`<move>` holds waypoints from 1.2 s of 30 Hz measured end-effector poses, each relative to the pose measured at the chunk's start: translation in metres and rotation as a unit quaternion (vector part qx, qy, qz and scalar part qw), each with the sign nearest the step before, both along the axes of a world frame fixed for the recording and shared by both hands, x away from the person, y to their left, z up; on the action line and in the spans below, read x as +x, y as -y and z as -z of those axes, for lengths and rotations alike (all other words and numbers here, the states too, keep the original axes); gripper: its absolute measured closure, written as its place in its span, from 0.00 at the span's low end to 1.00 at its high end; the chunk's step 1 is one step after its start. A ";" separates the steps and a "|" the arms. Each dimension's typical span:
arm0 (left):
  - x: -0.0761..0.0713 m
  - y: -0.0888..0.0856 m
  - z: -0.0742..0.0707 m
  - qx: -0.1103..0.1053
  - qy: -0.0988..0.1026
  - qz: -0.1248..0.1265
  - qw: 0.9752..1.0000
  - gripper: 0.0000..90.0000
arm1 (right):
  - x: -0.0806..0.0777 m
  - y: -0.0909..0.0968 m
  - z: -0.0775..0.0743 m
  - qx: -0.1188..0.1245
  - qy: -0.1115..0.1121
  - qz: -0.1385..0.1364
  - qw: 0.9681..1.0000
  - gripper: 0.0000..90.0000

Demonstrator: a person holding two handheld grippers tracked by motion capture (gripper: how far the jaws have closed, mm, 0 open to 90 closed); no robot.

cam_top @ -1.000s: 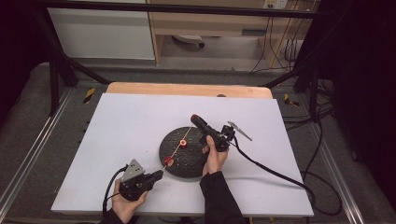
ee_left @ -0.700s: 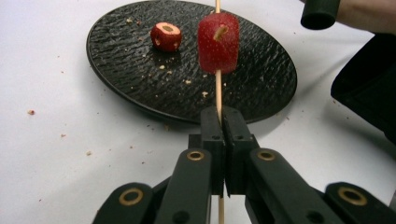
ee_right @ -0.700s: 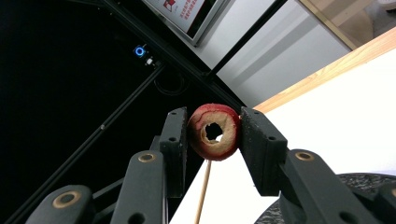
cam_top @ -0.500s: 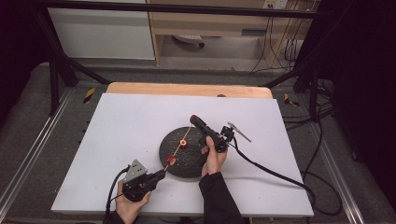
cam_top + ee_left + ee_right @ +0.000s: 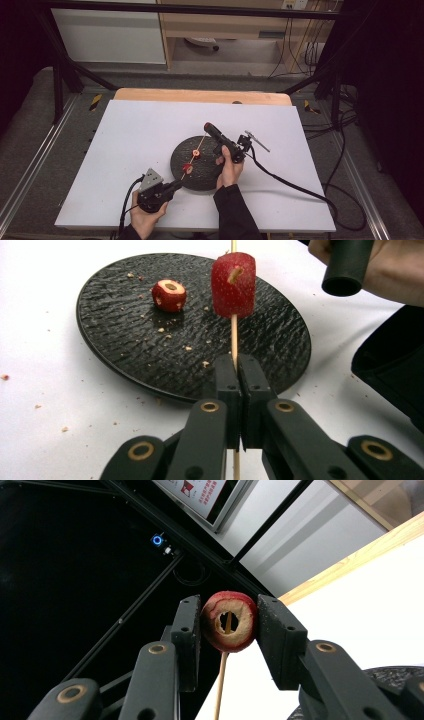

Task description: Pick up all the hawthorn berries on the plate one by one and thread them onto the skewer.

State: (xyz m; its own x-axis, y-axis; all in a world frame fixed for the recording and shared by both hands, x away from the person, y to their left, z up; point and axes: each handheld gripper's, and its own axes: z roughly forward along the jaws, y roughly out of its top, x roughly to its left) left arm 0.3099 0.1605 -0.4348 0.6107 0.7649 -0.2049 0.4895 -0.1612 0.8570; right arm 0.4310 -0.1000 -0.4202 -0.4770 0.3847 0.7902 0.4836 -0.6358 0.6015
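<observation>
In the high view, a thin wooden skewer [image 5: 192,159] slants over the black plate [image 5: 210,175] at mid-frame, its long axis running from lower left to upper right. The left gripper [image 5: 239,385], its fingers clamped on the skewer's lower end, holds it with one red fruit piece [image 5: 233,278] threaded on. The right gripper [image 5: 229,630] pinches a cored fruit slice [image 5: 229,621] at the skewer's upper tip. Another piece [image 5: 169,294] lies on the plate, on the white worktop [image 5: 130,135].

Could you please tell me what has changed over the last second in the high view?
The left gripper slid slightly right, closer to the round black plate. Otherwise unchanged: it stays shut on the thin wooden skewer, and the right gripper stays shut on the hollow red fruit piece.
</observation>
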 end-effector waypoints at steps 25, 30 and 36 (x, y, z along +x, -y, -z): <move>0.013 0.022 -0.010 -0.025 -0.009 -0.030 0.999 0.98 | -0.003 -0.004 0.007 0.004 0.004 -0.004 1.000 0.71; 0.021 0.025 -0.014 -0.027 -0.008 -0.028 0.999 0.98 | -0.005 -0.004 0.005 0.001 0.007 -0.008 1.000 0.71; 0.031 0.029 -0.020 -0.026 -0.004 -0.026 0.999 0.98 | -0.007 -0.004 0.006 -0.006 0.006 -0.016 1.000 0.71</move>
